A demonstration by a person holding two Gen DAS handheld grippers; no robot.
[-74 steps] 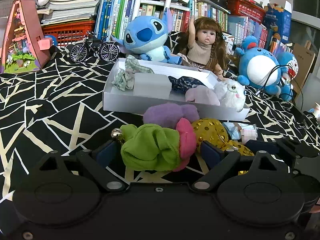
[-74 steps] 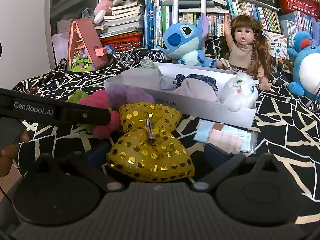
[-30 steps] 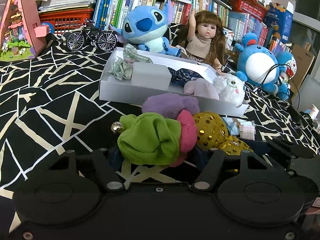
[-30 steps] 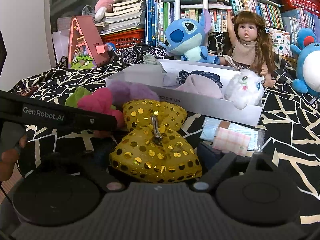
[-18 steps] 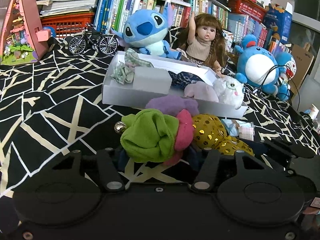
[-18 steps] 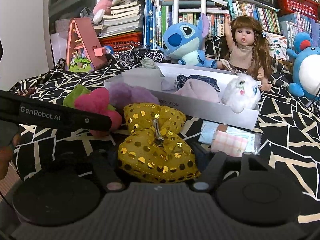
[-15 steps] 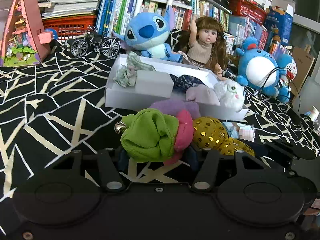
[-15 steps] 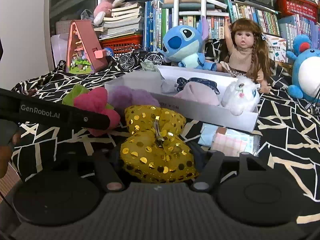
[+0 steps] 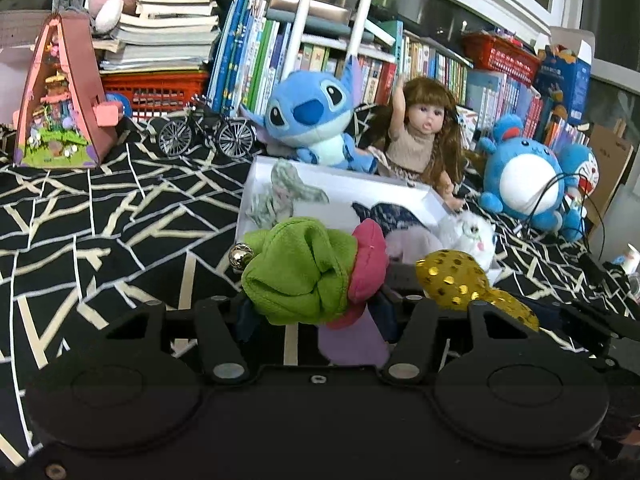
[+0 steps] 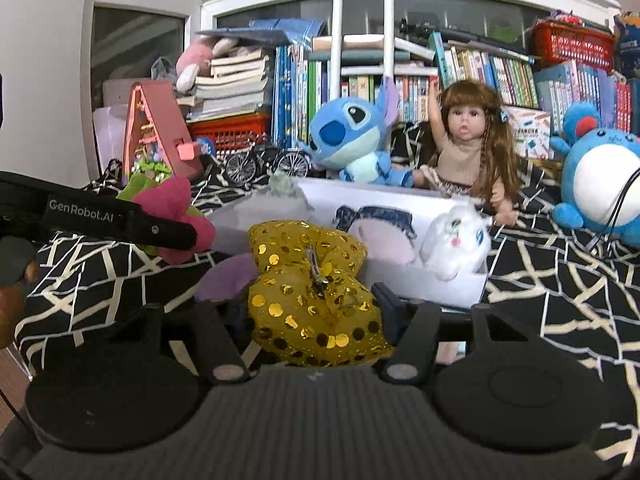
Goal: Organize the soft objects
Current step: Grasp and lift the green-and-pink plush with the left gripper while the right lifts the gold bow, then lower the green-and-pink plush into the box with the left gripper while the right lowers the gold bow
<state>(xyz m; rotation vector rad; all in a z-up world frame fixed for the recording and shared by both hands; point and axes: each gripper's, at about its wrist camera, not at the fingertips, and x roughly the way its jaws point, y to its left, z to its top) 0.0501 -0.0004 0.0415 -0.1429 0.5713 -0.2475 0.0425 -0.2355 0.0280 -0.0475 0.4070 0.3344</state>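
Observation:
My left gripper [image 9: 316,312] is shut on a green and pink soft toy [image 9: 296,276] with a small bell, held clear of the black patterned cloth. The jaws of my right gripper [image 10: 312,308] are closing, and their pads press a gold sequin bow [image 10: 308,284] that hangs above the cloth. In the right wrist view the left gripper's black body [image 10: 100,216] and its toy [image 10: 172,204] show on the left. A purple soft piece [image 9: 352,340] lies below the toy. Just beyond stands the white box [image 9: 344,192], holding a white plush cat [image 10: 456,240] and other cloth items.
Behind the box sit a blue Stitch plush [image 9: 312,120] and a doll [image 9: 420,136], with a round blue plush [image 9: 524,184] to the right. A model bicycle [image 9: 204,132] and a pink toy house [image 9: 60,96] stand at the back left before stacked books.
Both grippers have closed on their soft items and risen, lifting the green and pink toy and the gold bow off the cloth. The purple piece has stayed down.

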